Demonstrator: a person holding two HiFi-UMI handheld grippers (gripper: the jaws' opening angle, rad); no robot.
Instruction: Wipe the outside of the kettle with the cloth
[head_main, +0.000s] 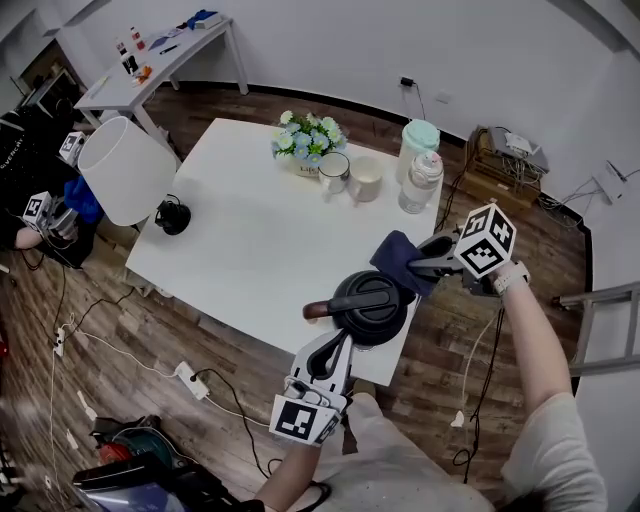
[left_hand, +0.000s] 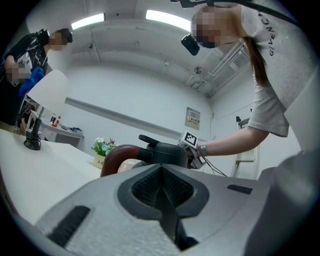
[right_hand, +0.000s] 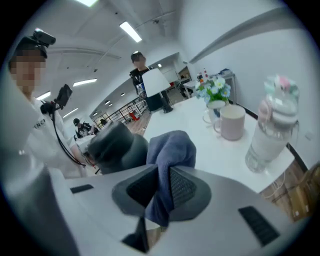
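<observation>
A black kettle (head_main: 368, 305) with a brown handle (head_main: 320, 310) stands near the front edge of the white table (head_main: 250, 230). My right gripper (head_main: 432, 263) is shut on a dark blue cloth (head_main: 400, 258), which it holds at the kettle's far right side. In the right gripper view the cloth (right_hand: 172, 147) bunches up between the jaws of the right gripper (right_hand: 162, 186), close beside the kettle (right_hand: 117, 147). My left gripper (head_main: 343, 348) is just in front of the kettle, pointing at it. The left gripper view shows the left gripper (left_hand: 162, 182) shut with nothing in it and the kettle (left_hand: 162, 152) just beyond.
At the table's back stand a flower pot (head_main: 308, 138), two mugs (head_main: 333, 172) (head_main: 365, 178), a clear bottle (head_main: 420, 180) and a mint-lidded jar (head_main: 418, 140). A white lamp (head_main: 125, 170) is at the left edge. Cables and a power strip (head_main: 190, 378) lie on the floor.
</observation>
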